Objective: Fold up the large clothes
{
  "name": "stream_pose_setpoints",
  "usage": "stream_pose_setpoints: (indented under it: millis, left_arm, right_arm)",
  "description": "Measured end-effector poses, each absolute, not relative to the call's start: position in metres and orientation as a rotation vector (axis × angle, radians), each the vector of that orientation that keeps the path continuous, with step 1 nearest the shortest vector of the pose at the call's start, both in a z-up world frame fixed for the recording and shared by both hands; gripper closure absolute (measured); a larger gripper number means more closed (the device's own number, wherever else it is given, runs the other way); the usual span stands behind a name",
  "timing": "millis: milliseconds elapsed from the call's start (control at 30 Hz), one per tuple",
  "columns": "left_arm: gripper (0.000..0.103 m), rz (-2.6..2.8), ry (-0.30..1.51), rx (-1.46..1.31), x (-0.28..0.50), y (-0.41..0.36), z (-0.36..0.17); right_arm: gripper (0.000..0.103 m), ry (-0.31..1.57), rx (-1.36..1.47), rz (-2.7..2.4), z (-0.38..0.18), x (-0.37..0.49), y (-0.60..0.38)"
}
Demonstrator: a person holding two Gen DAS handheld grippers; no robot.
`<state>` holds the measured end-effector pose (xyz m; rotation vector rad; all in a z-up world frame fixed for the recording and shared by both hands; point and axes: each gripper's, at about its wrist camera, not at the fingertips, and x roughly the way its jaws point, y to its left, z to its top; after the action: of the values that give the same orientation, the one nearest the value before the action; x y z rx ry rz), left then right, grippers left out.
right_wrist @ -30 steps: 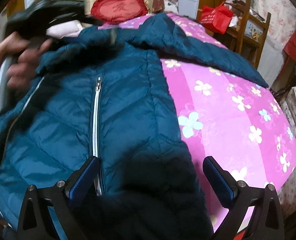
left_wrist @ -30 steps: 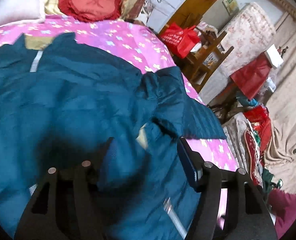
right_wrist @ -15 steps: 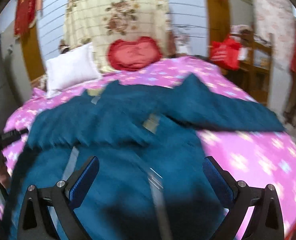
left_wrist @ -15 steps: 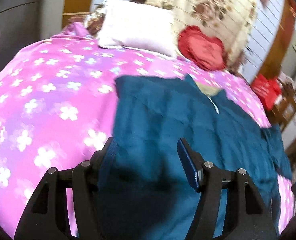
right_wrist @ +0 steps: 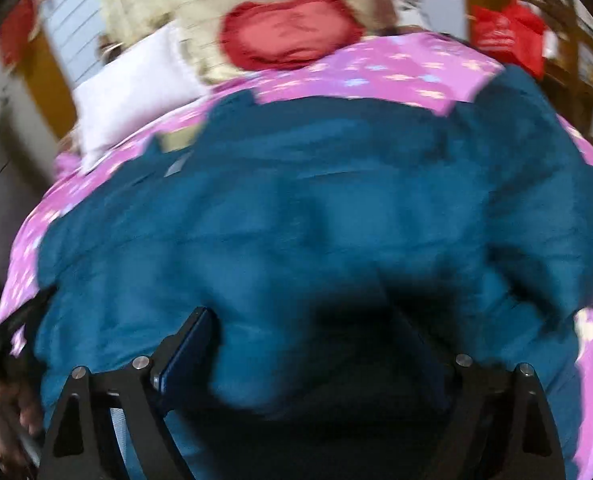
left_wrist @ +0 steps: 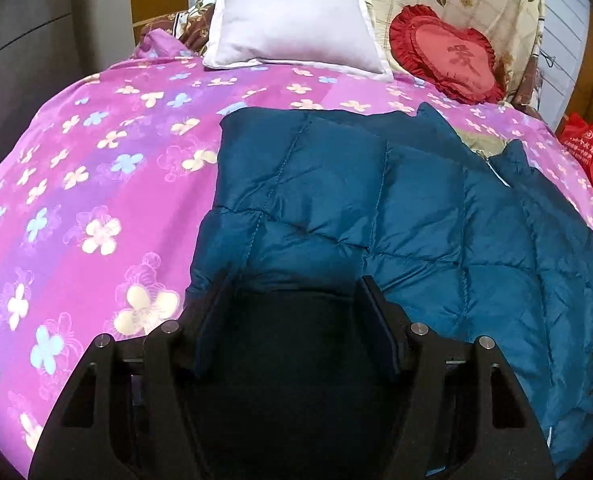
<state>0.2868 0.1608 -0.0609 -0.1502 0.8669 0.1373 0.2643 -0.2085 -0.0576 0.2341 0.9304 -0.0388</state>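
Observation:
A large teal quilted down jacket (left_wrist: 396, 208) lies spread on a bed with a pink flowered cover (left_wrist: 96, 184). It also fills the blurred right wrist view (right_wrist: 316, 220). My left gripper (left_wrist: 296, 288) is open, its jaws apart over the jacket's near left edge, with dark jacket fabric between them. My right gripper (right_wrist: 316, 328) is open too; jacket fabric bulges up between its jaws and hides most of the right finger. A hand (right_wrist: 0, 416) holding the other gripper shows at the lower left of the right wrist view.
A white pillow (left_wrist: 292, 16) and a red heart-shaped cushion (left_wrist: 448, 56) lie at the head of the bed. A red bag (left_wrist: 588, 148) stands off the bed's right side. A dark cabinet (left_wrist: 28, 32) stands to the left.
The left gripper swung left from the jacket's middle to its left edge. The right gripper moved forward, low onto the jacket, and the jacket's front has been laid over.

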Motion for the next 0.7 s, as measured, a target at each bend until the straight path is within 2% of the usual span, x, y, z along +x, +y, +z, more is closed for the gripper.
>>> stream_pose_setpoints:
  millis: [133, 300, 367, 400, 433, 700]
  left_arm:
    - [0.038, 0.162, 0.872, -0.164, 0.285, 0.164, -0.062]
    - [0.037, 0.182, 0.865, -0.159, 0.283, 0.160, -0.062]
    - [0.036, 0.175, 0.867, -0.174, 0.283, 0.162, -0.062]
    - [0.036, 0.173, 0.867, -0.175, 0.283, 0.162, -0.062]
    - [0.036, 0.173, 0.868, -0.175, 0.283, 0.162, -0.063]
    - [0.034, 0.180, 0.875, -0.162, 0.285, 0.160, -0.063]
  right_arm:
    - [0.013, 0.923, 0.267, -0.014, -0.054, 0.269, -0.212]
    - [0.013, 0.800, 0.219, 0.030, -0.020, 0.262, -0.200]
    - [0.008, 0.862, 0.179, -0.053, -0.037, 0.274, -0.200]
    - [0.005, 0.963, 0.220, -0.072, -0.060, 0.282, -0.209]
    - [0.003, 0.939, 0.248, -0.055, -0.061, 0.280, -0.213]
    - [0.004, 0.786, 0.091, -0.011, -0.003, 0.247, -0.170]
